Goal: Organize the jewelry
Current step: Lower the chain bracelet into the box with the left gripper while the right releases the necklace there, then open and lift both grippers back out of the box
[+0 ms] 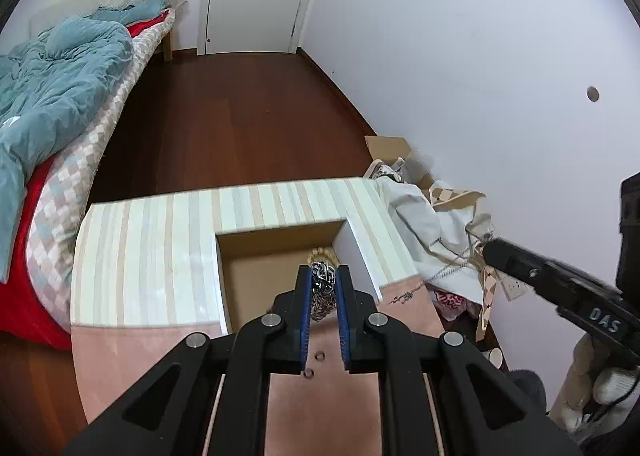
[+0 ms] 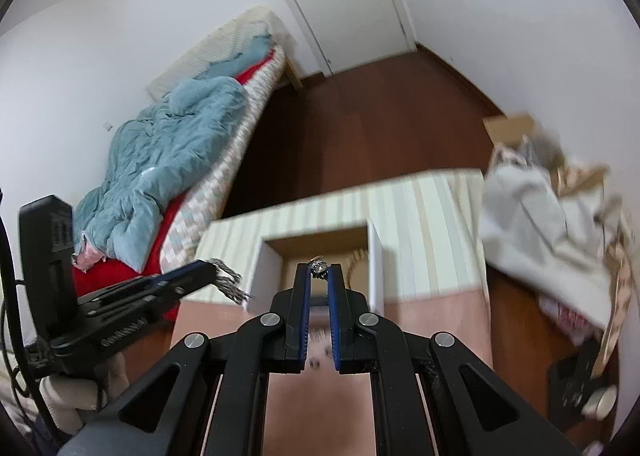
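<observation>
In the left wrist view my left gripper [image 1: 323,270] is shut on a silver chain bracelet [image 1: 322,288], which hangs between its blue pads over the square recess of a striped box [image 1: 160,248]. On the recess floor lies a gold chain [image 1: 320,255]. My right gripper [image 2: 319,270] is shut on a small silvery piece of jewelry [image 2: 319,266] at its fingertips, also above the recess, where the gold chain [image 2: 355,259] shows again. Each gripper appears in the other's view: the right gripper [image 1: 490,252] at the right, the left gripper [image 2: 208,270] with the dangling silver chain [image 2: 230,281] at the left.
The box sits on a pink tabletop [image 1: 132,360] with two small ring-shaped marks [image 1: 319,356] close to me. A heap of white cloth and cardboard [image 1: 424,224] lies right of the box. A bed with a blue duvet [image 1: 52,88] fills the left, with wooden floor [image 1: 240,116] beyond.
</observation>
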A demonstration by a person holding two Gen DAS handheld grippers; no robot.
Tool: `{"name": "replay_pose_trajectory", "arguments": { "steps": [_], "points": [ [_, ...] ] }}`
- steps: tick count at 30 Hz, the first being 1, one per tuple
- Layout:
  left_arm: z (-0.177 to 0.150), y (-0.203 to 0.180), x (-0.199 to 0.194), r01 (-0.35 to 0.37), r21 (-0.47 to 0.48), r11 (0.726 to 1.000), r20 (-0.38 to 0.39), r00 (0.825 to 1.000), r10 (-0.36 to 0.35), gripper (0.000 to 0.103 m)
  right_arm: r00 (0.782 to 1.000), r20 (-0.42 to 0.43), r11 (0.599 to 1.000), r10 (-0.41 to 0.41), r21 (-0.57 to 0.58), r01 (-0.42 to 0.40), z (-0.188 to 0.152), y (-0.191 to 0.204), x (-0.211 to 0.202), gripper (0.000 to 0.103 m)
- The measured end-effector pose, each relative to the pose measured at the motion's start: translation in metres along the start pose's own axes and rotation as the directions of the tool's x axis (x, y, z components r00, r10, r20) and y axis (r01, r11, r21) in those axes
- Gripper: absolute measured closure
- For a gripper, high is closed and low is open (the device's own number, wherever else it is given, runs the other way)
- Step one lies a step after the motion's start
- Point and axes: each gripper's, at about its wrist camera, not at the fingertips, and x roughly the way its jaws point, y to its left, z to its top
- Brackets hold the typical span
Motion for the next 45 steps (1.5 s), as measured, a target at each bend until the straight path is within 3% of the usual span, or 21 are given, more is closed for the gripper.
{"name": "replay_pose_trajectory", "arguments": {
  "steps": [6, 10, 14, 16, 18, 20, 22, 24, 27, 30, 35, 45],
  "points": [
    [0.023, 0.032, 0.044, 0.007, -0.074, 0.997, -0.066, 0.998, -0.012, 0.094, 0.999, -0.04, 0.998, 0.006, -0.058, -0.008, 0.038, 0.022, 0.044, 0.094],
    [0.024, 0.051, 0.077, -0.007, -0.111, 0.994, -0.13, 0.992, -0.007, 0.094, 0.992, -0.127, 0.997, 0.01, -0.072, -0.019, 0.04, 0.025, 0.09, 0.094],
    [0.022, 0.058, 0.092, -0.065, -0.124, 0.99, -0.174, 0.984, 0.042, 0.092, 0.978, -0.208, 0.997, 0.0, -0.077, -0.017, 0.039, 0.02, 0.133, 0.093],
    [0.024, 0.06, 0.093, -0.123, -0.115, 0.986, -0.174, 0.98, 0.102, 0.082, 0.968, -0.25, 0.998, 0.0, -0.057, -0.014, 0.037, 0.014, 0.151, 0.088],
    [0.025, 0.061, 0.088, -0.169, -0.11, 0.979, -0.153, 0.977, 0.152, 0.047, 0.965, -0.26, 0.999, -0.014, -0.044, 0.003, 0.035, 0.008, 0.159, 0.057],
    [0.023, 0.063, 0.08, -0.246, -0.097, 0.964, -0.109, 0.966, 0.235, 0.024, 0.965, -0.258, 0.999, -0.037, -0.036, 0.028, 0.032, 0.001, 0.159, 0.047],
    [0.019, 0.063, 0.072, -0.335, -0.071, 0.94, -0.06, 0.942, 0.331, 0.023, 0.962, -0.261, 0.996, -0.083, -0.054, 0.071, 0.027, -0.005, 0.159, 0.045],
    [0.012, 0.064, 0.07, -0.384, -0.059, 0.921, -0.047, 0.923, 0.382, 0.023, 0.953, -0.262, 0.987, -0.154, -0.079, 0.139, 0.018, -0.011, 0.157, 0.026],
    [-0.003, 0.063, 0.071, -0.43, -0.049, 0.901, -0.03, 0.903, 0.429, 0.01, 0.932, -0.264, 0.968, -0.246, -0.117, 0.223, 0.003, -0.016, 0.158, 0.013],
    [-0.018, 0.06, 0.075, -0.464, -0.028, 0.885, -0.041, 0.885, 0.463, 0.008, 0.912, -0.267, 0.948, -0.311, -0.15, 0.28, -0.01, -0.017, 0.161, 0.003],
    [-0.036, 0.057, 0.073, -0.456, -0.026, 0.889, -0.05, 0.889, 0.455, 0.0, 0.901, -0.25, 0.932, -0.355, -0.173, 0.319, -0.027, -0.016, 0.158, 0.001],
    [-0.049, 0.046, 0.04, -0.46, -0.053, 0.886, -0.007, 0.888, 0.46, 0.0, 0.91, -0.198, 0.927, -0.363, -0.179, 0.331, -0.032, 0.006, 0.127, 0.0]
  ]
}}
